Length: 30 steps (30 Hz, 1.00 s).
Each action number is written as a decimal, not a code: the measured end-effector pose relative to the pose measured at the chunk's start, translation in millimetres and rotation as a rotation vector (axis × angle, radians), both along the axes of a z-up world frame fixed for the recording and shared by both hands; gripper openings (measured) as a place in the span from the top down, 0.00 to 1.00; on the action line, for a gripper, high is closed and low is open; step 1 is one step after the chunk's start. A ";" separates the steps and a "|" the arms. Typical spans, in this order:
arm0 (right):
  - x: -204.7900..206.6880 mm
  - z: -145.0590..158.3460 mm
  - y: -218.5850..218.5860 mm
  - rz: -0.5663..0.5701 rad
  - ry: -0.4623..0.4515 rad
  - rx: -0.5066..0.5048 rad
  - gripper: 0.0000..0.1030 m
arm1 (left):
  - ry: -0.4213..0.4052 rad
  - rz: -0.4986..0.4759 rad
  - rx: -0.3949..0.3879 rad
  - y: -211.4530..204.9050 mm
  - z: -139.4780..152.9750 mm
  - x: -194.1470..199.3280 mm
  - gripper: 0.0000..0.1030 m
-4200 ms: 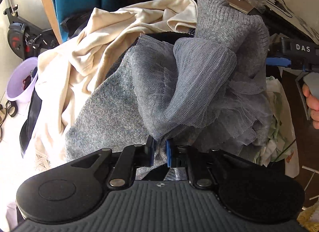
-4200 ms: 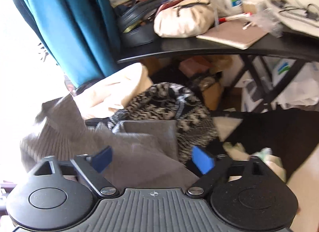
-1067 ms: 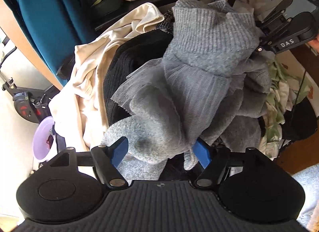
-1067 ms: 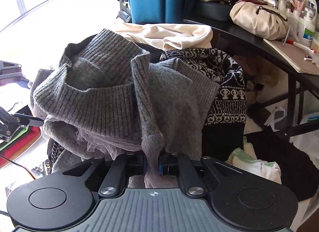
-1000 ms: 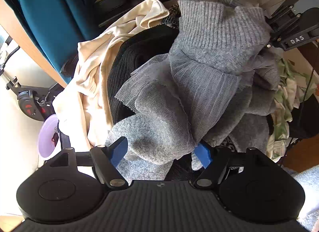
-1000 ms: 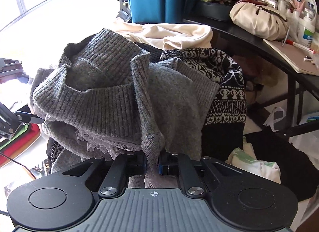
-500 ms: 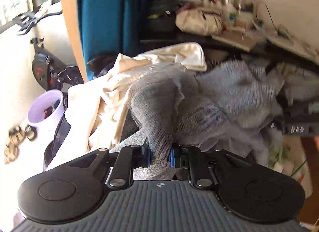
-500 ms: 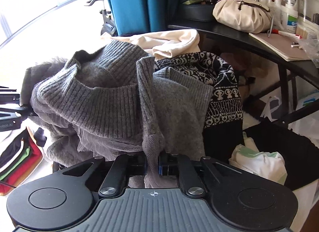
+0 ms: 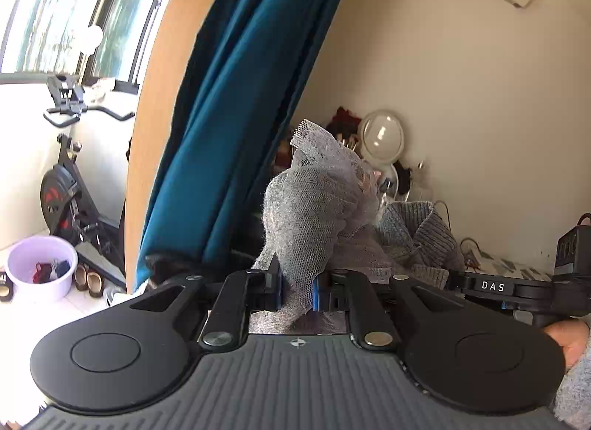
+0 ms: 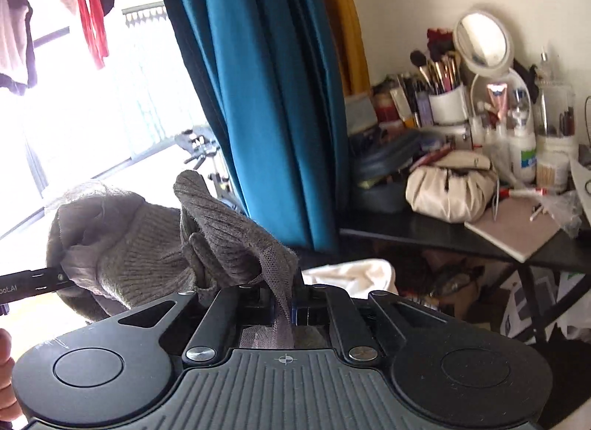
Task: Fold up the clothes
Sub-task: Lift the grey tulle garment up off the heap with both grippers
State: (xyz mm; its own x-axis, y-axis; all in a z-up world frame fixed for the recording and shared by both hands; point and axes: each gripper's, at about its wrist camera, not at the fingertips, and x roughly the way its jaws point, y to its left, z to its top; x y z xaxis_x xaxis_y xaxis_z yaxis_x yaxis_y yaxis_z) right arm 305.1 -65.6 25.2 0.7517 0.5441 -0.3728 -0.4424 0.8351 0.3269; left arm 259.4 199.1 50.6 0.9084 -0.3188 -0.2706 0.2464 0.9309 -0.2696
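Note:
A grey knit garment with a grey tulle layer hangs lifted between my two grippers. In the left wrist view my left gripper (image 9: 295, 290) is shut on a bunch of the tulle (image 9: 317, 208), and the ribbed knit (image 9: 417, 227) trails off to the right. In the right wrist view my right gripper (image 10: 283, 313) is shut on a thin strip of tulle (image 10: 280, 282) at the knit's edge. The bunched grey knit (image 10: 147, 252) sags to the left of it. The garment's lower part is hidden under both grippers.
A teal curtain (image 10: 266, 97) hangs straight ahead. On the right stands a black desk (image 10: 424, 234) crowded with cosmetics, a cream pouch (image 10: 447, 190) and a round mirror (image 10: 482, 40). An exercise bike (image 9: 62, 190) and a lilac basin (image 9: 40, 267) stand at left. A cream garment (image 10: 351, 278) lies below.
My left gripper went from open around the grey garment to shut on its tulle. Both grippers rose and tipped up, lifting the garment off the clothes pile, which has dropped out of view.

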 end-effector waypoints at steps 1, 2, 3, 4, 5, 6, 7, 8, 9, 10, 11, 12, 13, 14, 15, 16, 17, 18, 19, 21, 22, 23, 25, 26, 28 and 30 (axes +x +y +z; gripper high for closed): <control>-2.7 12.1 0.2 -0.005 -0.027 0.008 0.94 | -0.029 0.009 -0.007 1.7 9.4 -3.7 0.87; -6.4 22.5 2.1 -0.001 -0.051 0.019 0.94 | -0.059 0.017 -0.013 3.5 18.7 -7.4 0.87; -10.0 33.0 4.1 0.002 -0.075 0.031 0.94 | -0.093 0.020 -0.032 6.2 27.7 -11.4 0.87; -13.6 43.4 6.0 0.005 -0.099 0.042 0.94 | -0.127 0.022 -0.052 8.9 36.7 -15.5 0.87; -17.4 53.6 8.6 0.008 -0.124 0.051 0.94 | -0.162 0.025 -0.071 11.6 45.7 -19.5 0.87; -21.5 63.0 13.4 0.013 -0.151 0.050 0.94 | -0.196 0.026 -0.077 13.5 54.2 -25.3 0.87; -25.8 72.4 18.2 0.017 -0.180 0.049 0.94 | -0.231 0.026 -0.083 15.5 62.7 -31.2 0.87; -31.0 82.4 22.6 0.019 -0.214 0.053 0.94 | -0.266 0.027 -0.089 17.4 71.3 -37.0 0.87; -36.7 94.0 26.3 0.021 -0.248 0.065 0.94 | -0.301 0.027 -0.095 19.4 79.8 -42.8 0.87; -42.1 103.3 28.8 0.024 -0.278 0.084 0.94 | -0.327 0.019 -0.102 21.9 85.5 -50.8 0.87; -47.8 113.3 31.2 0.029 -0.304 0.106 0.94 | -0.342 0.008 -0.110 23.7 89.5 -55.7 0.87; -52.6 121.2 32.7 0.037 -0.324 0.123 0.94 | -0.350 0.000 -0.114 25.0 92.1 -59.6 0.87; -57.0 127.2 34.0 0.048 -0.337 0.132 0.94 | -0.356 -0.004 -0.110 26.0 93.0 -63.3 0.87; -61.8 131.1 36.2 0.054 -0.350 0.126 0.94 | -0.362 -0.008 -0.100 25.3 93.7 -67.3 0.87; -66.9 133.7 38.3 0.052 -0.366 0.109 0.94 | -0.367 -0.014 -0.088 24.9 93.2 -70.7 0.87; -72.2 136.1 40.2 0.049 -0.381 0.093 0.94 | -0.370 -0.026 -0.079 24.2 92.4 -73.8 0.87; -78.7 138.1 41.2 0.044 -0.389 0.086 0.94 | -0.374 -0.039 -0.069 23.4 91.5 -76.9 0.87; -85.5 140.2 41.2 0.040 -0.391 0.087 0.94 | -0.374 -0.067 -0.067 23.3 90.3 -79.4 0.87; -91.4 142.2 40.6 0.035 -0.389 0.091 0.94 | -0.374 -0.095 -0.065 23.2 89.2 -81.9 0.87; -103.2 145.0 39.0 0.017 -0.379 0.099 0.94 | -0.371 -0.160 -0.071 21.7 84.5 -82.8 0.87; -109.6 145.6 38.4 0.006 -0.374 0.099 0.94 | -0.366 -0.206 -0.071 19.0 81.2 -83.0 0.86; -117.4 144.3 38.9 -0.006 -0.373 0.086 0.94 | -0.362 -0.253 -0.071 16.3 77.8 -83.2 0.86; -133.1 141.6 40.0 -0.030 -0.373 0.060 0.94 | -0.340 -0.352 -0.086 9.1 68.5 -80.7 0.86; -141.3 139.6 40.7 -0.043 -0.371 0.044 0.94 | -0.324 -0.405 -0.096 5.3 63.4 -79.3 0.86; -161.0 130.8 42.9 -0.073 -0.359 -0.009 0.94 | -0.279 -0.487 -0.123 -4.1 52.8 -74.3 0.86; -180.6 122.0 44.7 -0.104 -0.345 -0.062 0.94 | -0.225 -0.563 -0.153 -14.7 41.8 -68.9 0.86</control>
State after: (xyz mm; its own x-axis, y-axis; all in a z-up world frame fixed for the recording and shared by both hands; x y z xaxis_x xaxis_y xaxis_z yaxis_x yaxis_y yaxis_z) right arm 124.6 -21.0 147.1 0.8892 0.4422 -0.1172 -0.4292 0.8951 0.1210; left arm 190.4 184.4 92.4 0.6192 -0.7852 -0.0057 0.7542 0.5968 -0.2739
